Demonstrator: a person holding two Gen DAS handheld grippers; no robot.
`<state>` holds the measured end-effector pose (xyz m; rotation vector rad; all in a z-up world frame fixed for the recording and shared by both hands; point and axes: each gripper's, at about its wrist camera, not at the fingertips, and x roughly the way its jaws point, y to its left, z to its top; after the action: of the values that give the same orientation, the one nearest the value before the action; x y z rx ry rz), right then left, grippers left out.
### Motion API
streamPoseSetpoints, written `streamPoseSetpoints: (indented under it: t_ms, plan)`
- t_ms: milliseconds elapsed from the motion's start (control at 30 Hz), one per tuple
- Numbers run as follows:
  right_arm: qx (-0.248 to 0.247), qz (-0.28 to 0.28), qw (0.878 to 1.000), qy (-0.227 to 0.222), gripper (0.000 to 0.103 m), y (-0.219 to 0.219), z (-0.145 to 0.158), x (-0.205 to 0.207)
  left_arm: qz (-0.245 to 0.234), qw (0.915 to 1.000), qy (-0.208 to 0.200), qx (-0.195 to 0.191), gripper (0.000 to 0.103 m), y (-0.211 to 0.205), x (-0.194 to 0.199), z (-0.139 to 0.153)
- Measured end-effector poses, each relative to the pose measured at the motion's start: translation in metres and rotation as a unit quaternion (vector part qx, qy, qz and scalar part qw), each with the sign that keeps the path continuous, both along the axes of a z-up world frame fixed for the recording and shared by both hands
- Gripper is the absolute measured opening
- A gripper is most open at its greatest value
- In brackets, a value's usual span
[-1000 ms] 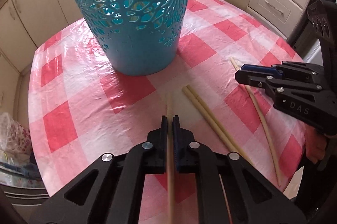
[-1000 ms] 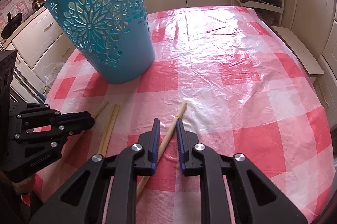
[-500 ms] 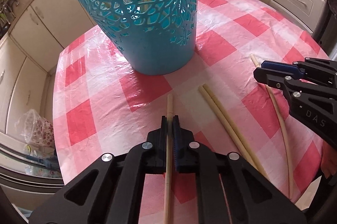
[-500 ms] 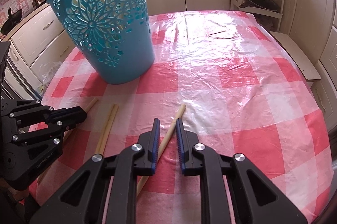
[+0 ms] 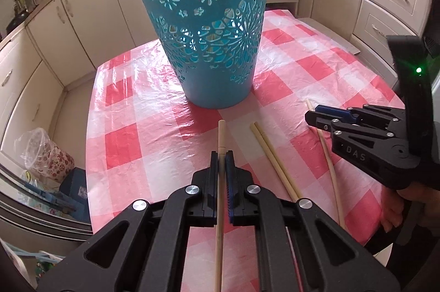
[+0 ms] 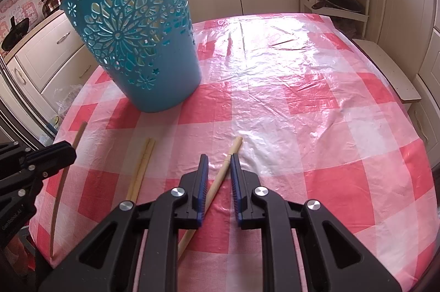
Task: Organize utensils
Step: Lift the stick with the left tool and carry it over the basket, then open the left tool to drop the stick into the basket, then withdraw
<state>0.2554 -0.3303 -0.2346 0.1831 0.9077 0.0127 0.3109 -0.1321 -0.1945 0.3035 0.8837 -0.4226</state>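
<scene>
Lifted and pulled back from the blue basket [image 5: 209,50], left gripper [image 5: 221,157] clamped on one chopstick [image 5: 220,138] (rim now in sight, drop-in looks next), right gripper [image 6: 219,162] open astride another chopstick [image 6: 228,157] on the checked tablecloth [image 6: 302,99].

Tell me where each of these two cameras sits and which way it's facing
Left wrist: rides the left gripper, facing the blue basket; its fingers clamp a chopstick; the right gripper shows at right.
Right wrist: rides the right gripper, open around another chopstick, facing across the checked tablecloth; the left gripper shows at left.
Shared: basket, chopstick pair, tablecloth.
</scene>
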Motion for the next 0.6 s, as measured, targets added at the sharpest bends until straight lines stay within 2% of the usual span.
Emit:
streamPoseSetpoints:
  t_ms: [167, 300, 433, 600]
  plan:
    - [0.003, 0.0, 1.0, 0.0, 0.018, 0.0, 0.0, 0.0, -0.001, 0.9994, -0.015, -0.03, 0.005, 0.005, -0.012, 0.024]
    - [-0.001, 0.005, 1.0, -0.001, 0.023, 0.003, 0.0, -0.001, 0.006, 0.9953, -0.026, -0.093, 0.005, 0.018, -0.015, 0.057]
    - [-0.011, 0.01, 1.0, -0.002, 0.025, 0.007, 0.0, -0.001, 0.016, 0.9849, -0.05, -0.165, 0.005, 0.034, -0.01, 0.102]
    - [-0.009, 0.01, 1.0, -0.002, 0.025, 0.008, 0.001, -0.002, 0.03, 0.9684, -0.098, -0.227, 0.005, 0.04, 0.001, 0.155]
